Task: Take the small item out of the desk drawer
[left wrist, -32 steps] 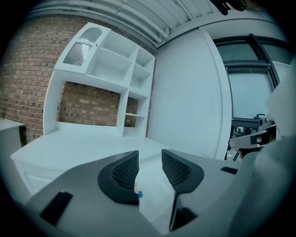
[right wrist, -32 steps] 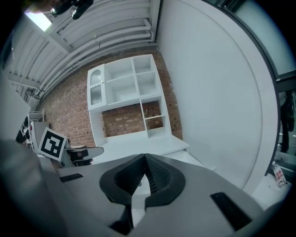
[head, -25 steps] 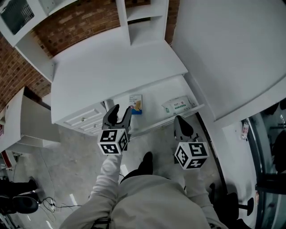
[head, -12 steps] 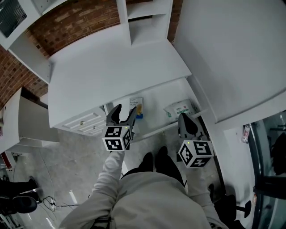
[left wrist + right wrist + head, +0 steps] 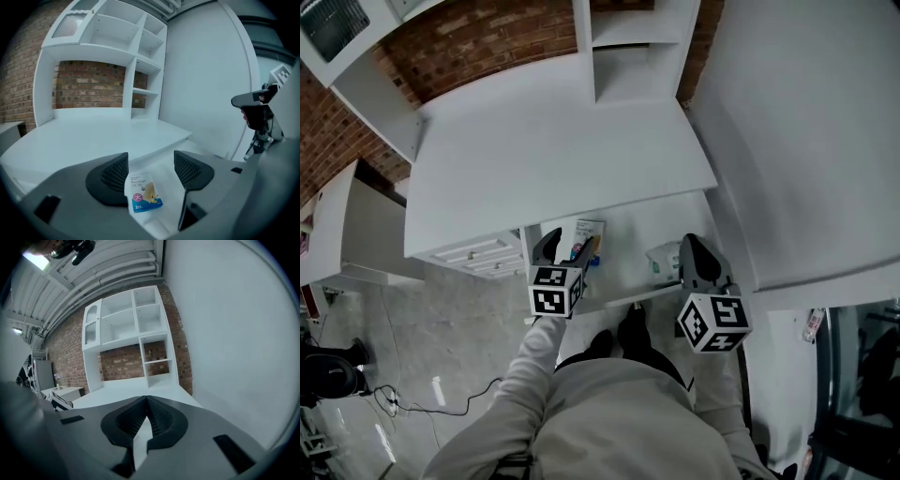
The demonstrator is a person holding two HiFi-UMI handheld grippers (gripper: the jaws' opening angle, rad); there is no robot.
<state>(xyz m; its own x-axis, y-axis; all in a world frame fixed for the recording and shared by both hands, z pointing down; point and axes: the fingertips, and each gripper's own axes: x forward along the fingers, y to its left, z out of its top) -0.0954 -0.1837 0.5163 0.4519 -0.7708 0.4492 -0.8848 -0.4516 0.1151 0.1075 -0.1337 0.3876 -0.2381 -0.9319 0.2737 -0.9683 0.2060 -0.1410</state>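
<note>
The desk drawer [image 5: 630, 234] is pulled out below the white desktop. A small bandage box [image 5: 584, 238] lies flat in its left part, and a pack of wipes [image 5: 662, 260] lies to the right. My left gripper [image 5: 566, 247] hangs just above the box with its jaws opening. In the left gripper view the box [image 5: 143, 193] shows between the two pads, which do not touch it. My right gripper [image 5: 696, 259] is shut and empty over the drawer's right end, by the wipes. In its own view the right gripper [image 5: 146, 420] points up at the shelves.
The desktop [image 5: 553, 141] overhangs the back of the drawer. A shelf unit [image 5: 628, 47] stands on it against the brick wall. A small set of drawers [image 5: 478, 255] sits at the left. A white panel [image 5: 806, 141] closes the right side. A cable [image 5: 394, 398] lies on the floor.
Both grippers have moved forward over the drawer. The left gripper's jaws stand wider and now straddle the bandage box. The right gripper has stayed shut.
</note>
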